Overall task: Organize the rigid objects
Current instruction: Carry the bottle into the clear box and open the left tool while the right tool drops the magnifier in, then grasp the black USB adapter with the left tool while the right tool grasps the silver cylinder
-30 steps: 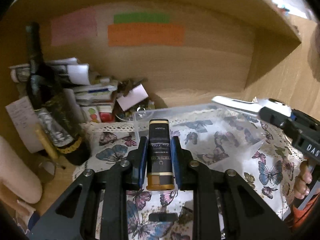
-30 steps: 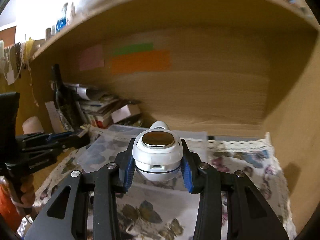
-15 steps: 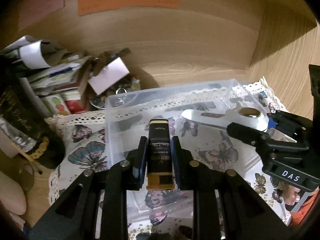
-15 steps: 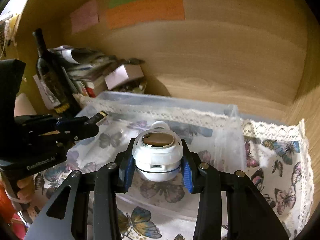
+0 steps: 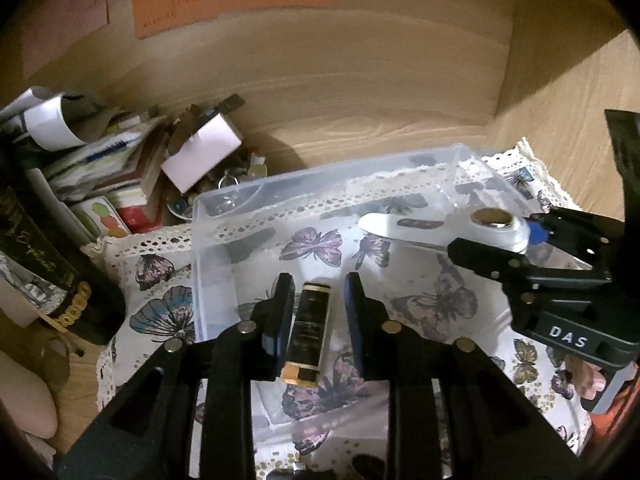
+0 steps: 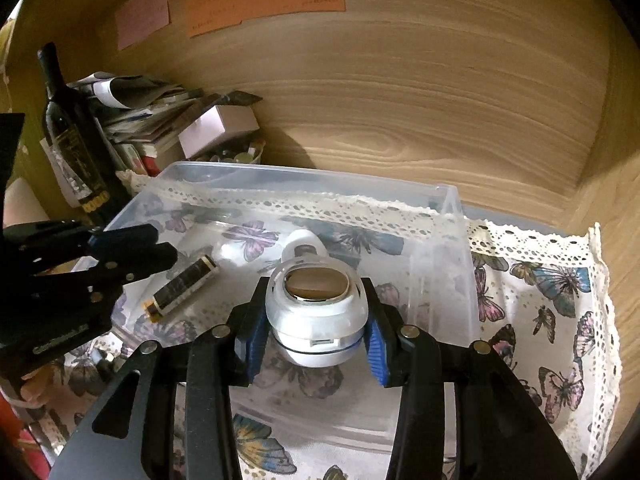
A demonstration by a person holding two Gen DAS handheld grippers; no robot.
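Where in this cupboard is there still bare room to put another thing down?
Inside the clear bin, the floor along its back wall, behind the black-and-gold box and white gadget, is bare. So is the butterfly cloth between bin and wooden side panel. The back left corner, with wine bottle, papers and pale box, is crowded.

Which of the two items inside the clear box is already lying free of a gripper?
The slim black-and-gold tube; the white round device sits between the right gripper pads.
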